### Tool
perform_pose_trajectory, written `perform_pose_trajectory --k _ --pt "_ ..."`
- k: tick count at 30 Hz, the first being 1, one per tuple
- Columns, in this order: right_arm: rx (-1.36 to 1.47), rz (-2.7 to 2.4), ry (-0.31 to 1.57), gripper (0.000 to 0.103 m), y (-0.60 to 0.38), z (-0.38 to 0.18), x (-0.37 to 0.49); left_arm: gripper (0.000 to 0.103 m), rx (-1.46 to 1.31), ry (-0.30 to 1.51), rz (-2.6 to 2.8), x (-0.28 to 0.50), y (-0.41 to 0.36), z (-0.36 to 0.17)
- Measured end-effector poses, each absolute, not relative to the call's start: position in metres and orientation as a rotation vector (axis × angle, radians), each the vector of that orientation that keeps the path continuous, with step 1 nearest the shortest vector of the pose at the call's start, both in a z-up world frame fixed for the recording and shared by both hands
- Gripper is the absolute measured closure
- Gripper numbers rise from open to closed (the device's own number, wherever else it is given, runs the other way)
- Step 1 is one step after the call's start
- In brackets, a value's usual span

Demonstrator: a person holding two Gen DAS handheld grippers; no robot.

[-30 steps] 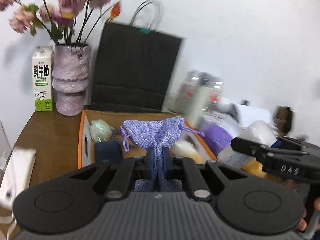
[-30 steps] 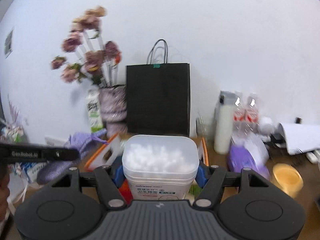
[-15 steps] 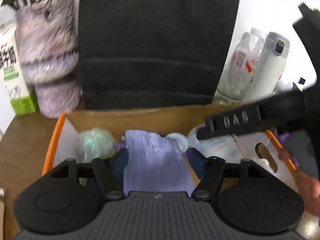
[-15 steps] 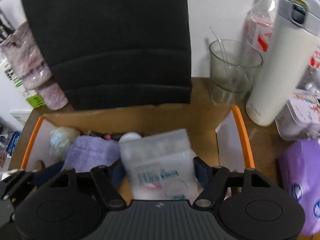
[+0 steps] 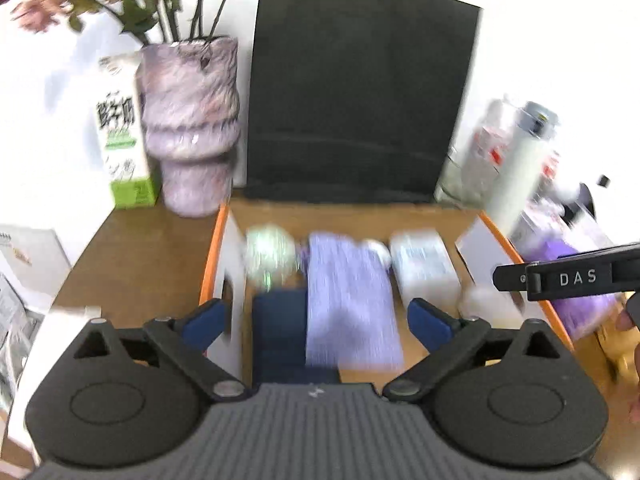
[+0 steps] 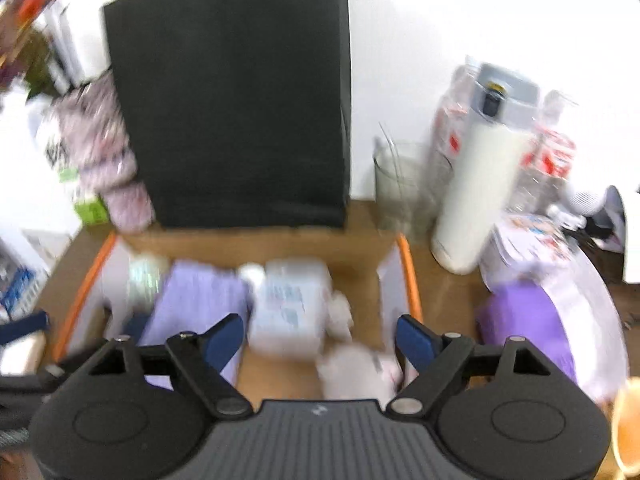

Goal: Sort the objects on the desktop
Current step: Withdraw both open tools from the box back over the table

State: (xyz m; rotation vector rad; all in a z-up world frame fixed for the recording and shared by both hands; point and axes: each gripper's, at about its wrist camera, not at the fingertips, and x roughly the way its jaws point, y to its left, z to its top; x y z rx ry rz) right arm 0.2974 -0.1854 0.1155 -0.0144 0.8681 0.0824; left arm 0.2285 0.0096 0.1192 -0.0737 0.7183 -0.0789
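Left tool (image 5: 316, 316): your jaws have just been opening and now stand spread wide, gripping nothing; the purple pouch lies between the pads, clear of both.
Right tool (image 6: 320, 336): yours too, jaws just been opening, released; the blue pads sit apart either side of the cotton tub without pressing it.
Purple pouch (image 5: 350, 300): lying flat in the orange-rimmed box, just beside a dark blue item (image 5: 280, 332) on its left.
Cotton tub (image 6: 290, 308): tipped on its side in the box, right of the pouch; blur hides whether they touch.
White lump (image 6: 360, 372): a pale, blurred thing close under your right tool, too smeared to name.
Pale green ball (image 5: 270, 256): back-left corner of the box, beside the pouch's top.
Orange-rimmed box (image 5: 210, 264): sits on the brown worktop (image 5: 136, 256), open top, holding all of the above.
Purple pack (image 6: 524, 320): on the worktop outside the box, to its right.
Black paper bag (image 5: 356, 92): upright right behind the box, a teal clip at its top.
Vase (image 5: 190, 128): purple, left of the bag, with flowers; a milk carton (image 5: 120, 140) just beside it.
White flask (image 6: 476, 184): upright at the far right, a clear glass (image 6: 400, 184) next to it.
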Motion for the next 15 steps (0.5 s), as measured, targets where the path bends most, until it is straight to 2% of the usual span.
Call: perform_pose_trajectory --k 5,8,11,15 --pt "-0.11 0.104 0.802 0.019 -0.176 0.094 0.202 0.001 -0.118 0.763 -0.133 0.152 0.006 0.096" --pt "-0.134 0.116 0.76 0.018 -0.169 0.079 0.139 0.0 -0.098 0.732 -0.163 0.1 0.002 0.086" --pt "-0.114 0.12 0.732 0.014 -0.166 0.067 0.087 0.0 -0.079 0.71 -0.171 0.053 0.003 0.073" --pt "-0.067 0.143 0.743 0.014 -0.163 0.045 0.023 0.0 -0.091 0.696 -0.178 0.0 0.006 0.055"
